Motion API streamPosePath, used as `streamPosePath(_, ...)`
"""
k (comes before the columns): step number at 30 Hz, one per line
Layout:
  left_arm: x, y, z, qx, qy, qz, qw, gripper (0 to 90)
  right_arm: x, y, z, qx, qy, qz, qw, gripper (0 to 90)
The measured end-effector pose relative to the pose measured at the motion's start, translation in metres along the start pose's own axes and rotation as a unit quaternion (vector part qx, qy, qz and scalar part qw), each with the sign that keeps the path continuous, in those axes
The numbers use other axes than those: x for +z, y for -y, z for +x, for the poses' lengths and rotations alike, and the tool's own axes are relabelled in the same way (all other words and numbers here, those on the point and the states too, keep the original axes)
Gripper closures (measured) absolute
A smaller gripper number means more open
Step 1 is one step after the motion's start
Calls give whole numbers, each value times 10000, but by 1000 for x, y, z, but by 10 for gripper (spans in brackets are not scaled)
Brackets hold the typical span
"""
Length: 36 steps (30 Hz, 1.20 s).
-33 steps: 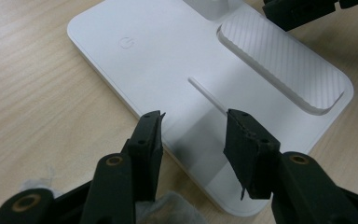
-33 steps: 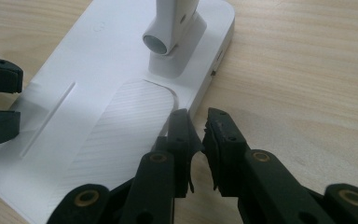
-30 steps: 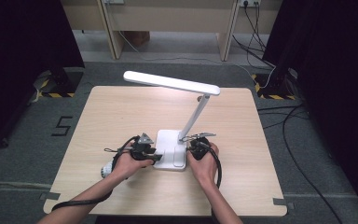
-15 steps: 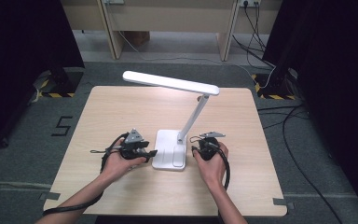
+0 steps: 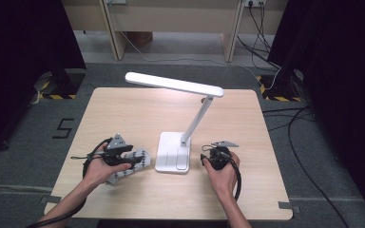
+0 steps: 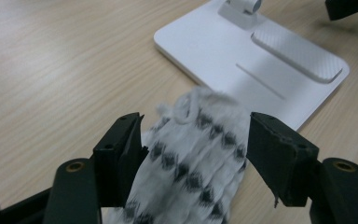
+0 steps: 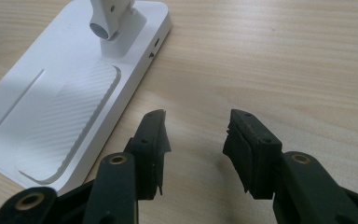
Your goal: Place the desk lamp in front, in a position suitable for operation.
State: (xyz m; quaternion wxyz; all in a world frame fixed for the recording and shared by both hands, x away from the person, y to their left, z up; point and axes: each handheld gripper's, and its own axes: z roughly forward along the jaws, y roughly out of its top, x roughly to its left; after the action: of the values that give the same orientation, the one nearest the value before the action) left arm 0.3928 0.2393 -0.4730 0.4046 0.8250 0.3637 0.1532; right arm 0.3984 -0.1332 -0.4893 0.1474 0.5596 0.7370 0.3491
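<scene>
Work in hand looks like wiping down the desk lamp [image 5: 180, 118] w/ a cloth; judging by the pics it's mid-job or near a pause, can't tell how much of the lamp has been wiped.

Left gripper [image 6: 193, 140] sits lower left of the high view, just left of the lamp base [image 5: 173, 153]; its jaws are pinching a white cloth w/ black pattern [image 6: 196, 154], which bunches up between them and pokes fwd toward the base; in the left gripper view the cloth tip is near the base's edge, touching or not I can't tell.

Right gripper [image 7: 196, 135] is lower centre-right of the high view, just right of the base; jaws spread apart, nothing between them, bare wood underneath; it hovers beside the base's side edge, apart from it.

Done, as far as pics show: cloth picked up and brought to the lamp. Left, prob.: pass the cloth over base, arm and head, maybe w/ the right gripper steadying the lamp.

Surface: light wood table [image 5: 123, 114], square-ish, otherwise bare; lamp head runs across upper centre of the frame. Room: grey carpet floor w/ a "5" mark [image 5: 64, 127] at left; black curtains both sides; cables [image 5: 294, 123] at right; wooden furniture legs at top.
</scene>
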Motion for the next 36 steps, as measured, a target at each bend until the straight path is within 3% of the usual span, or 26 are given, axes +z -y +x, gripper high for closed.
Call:
streamPosePath(7,-8,20,9,-44,79,-50,9999,306,-4,2,-1,-4,1,-30,10000,564)
streamPosePath(13,-5,30,13,45,262,164,9995,270,-3,4,-2,7,11,-11,10000,564)
streamPosePath(21,12,35,16,76,257,467,9985,219,-2,3,1,-57,-8,4,10000,560)
streamPosePath(26,17,39,13,306,94,593,9977,215,-2,-2,3,-113,-71,-23,9999,547)
streamPosePath(28,17,39,13,277,60,592,9978,224,-3,-2,4,-100,-63,-35,9999,546)
streamPosePath(30,15,39,14,235,-26,549,9982,291,-4,-3,3,-76,-66,-45,9999,543)
streamPosePath(34,10,41,15,197,-132,461,9987,567,-10,-3,0,-44,-65,-141,9999,541)
streamPosePath(36,9,43,14,135,-206,419,9988,658,-11,-3,-2,-12,-60,-143,9999,539)
